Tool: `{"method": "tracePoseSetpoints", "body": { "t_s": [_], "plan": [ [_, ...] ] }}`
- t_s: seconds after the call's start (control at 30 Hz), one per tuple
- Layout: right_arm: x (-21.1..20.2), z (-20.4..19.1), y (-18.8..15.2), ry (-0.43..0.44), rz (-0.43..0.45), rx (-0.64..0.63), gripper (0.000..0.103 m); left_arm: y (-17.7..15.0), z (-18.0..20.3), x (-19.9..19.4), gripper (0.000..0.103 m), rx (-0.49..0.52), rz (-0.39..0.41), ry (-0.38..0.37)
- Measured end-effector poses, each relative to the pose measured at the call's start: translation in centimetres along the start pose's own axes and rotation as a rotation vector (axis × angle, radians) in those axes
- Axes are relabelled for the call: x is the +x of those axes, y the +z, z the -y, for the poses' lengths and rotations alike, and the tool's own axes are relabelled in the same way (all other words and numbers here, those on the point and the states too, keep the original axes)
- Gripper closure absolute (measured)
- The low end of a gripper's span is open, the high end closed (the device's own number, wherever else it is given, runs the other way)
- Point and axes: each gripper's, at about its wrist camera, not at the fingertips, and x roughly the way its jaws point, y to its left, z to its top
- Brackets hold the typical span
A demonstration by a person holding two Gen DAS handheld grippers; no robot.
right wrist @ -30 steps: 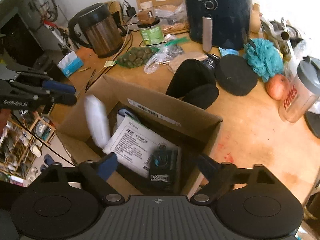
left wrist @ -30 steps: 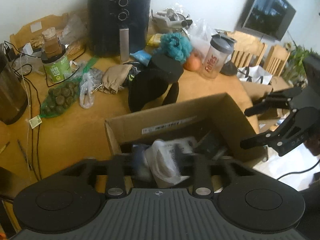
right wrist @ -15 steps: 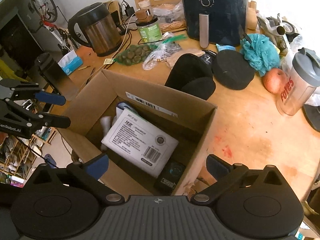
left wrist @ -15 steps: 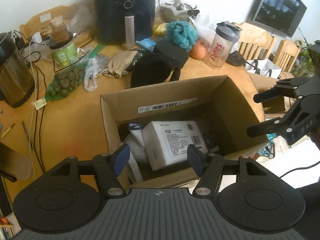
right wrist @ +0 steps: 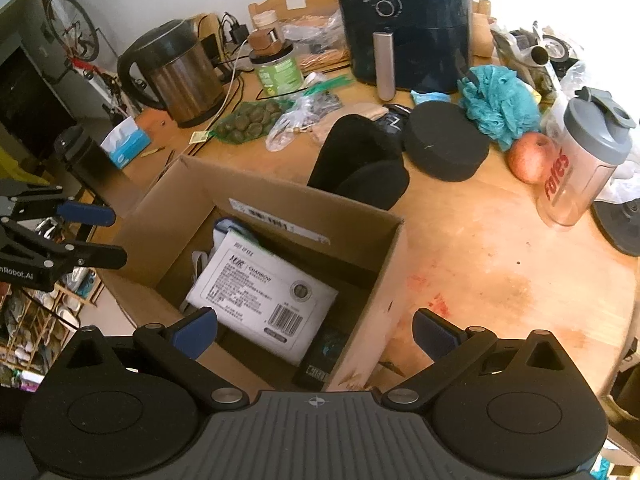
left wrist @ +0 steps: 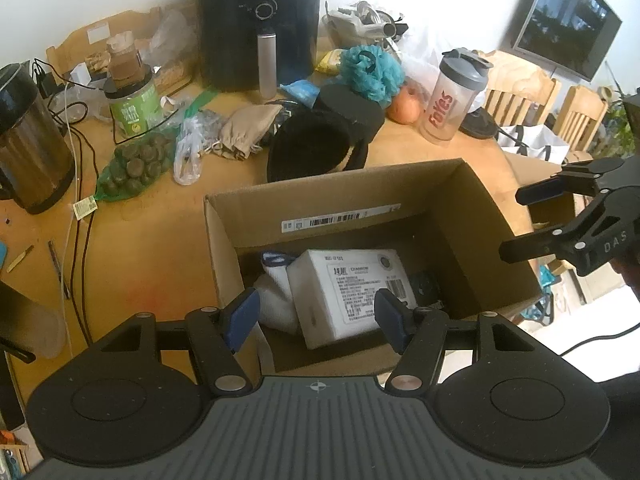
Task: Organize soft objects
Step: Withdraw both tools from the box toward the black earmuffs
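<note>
An open cardboard box [left wrist: 472, 216] [right wrist: 368, 240] sits at the table's near edge. Inside lie a white soft pack with a printed label [left wrist: 348, 284] [right wrist: 264, 284] and a white cloth item [left wrist: 276, 296]. My left gripper [left wrist: 318, 314] is open and empty above the box's near edge. My right gripper [right wrist: 314, 334] is open and empty over the box's right near corner. Behind the box lie black foam pieces [left wrist: 308, 152] [right wrist: 360, 160], a black round foam pad [right wrist: 446, 146], a teal bath pouf [left wrist: 370, 72] [right wrist: 498, 98] and a beige cloth [left wrist: 246, 130].
On the wooden table [right wrist: 500, 252] stand a black air fryer [left wrist: 258, 20] [right wrist: 404, 20], a steel kettle [right wrist: 176, 76], a shaker bottle [right wrist: 584, 164], an apple [right wrist: 530, 158], a green jar [left wrist: 130, 108] and a bag of round green items [left wrist: 134, 166]. Cables trail at left.
My left gripper let go of the white pack, which now lies in the box, then opened and drew back. My right gripper opened wider and shifted right.
</note>
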Motion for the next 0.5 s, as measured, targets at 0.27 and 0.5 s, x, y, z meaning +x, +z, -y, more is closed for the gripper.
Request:
{"method": "tracePoseSetpoints", "body": {
  "t_s": [0.27, 0.5],
  "plan": [
    [0.2, 0.7, 0.9, -0.005, 0.015, 0.024, 0.000, 1.1, -0.7, 0.3, 0.040, -0.003, 0.015, 0.007],
    [-0.1, 1.6, 1.8, -0.034, 0.061, 0.078, 0.000, 2.5, -1.6, 0.6, 0.040, 0.007, 0.032, 0.003]
  ]
}}
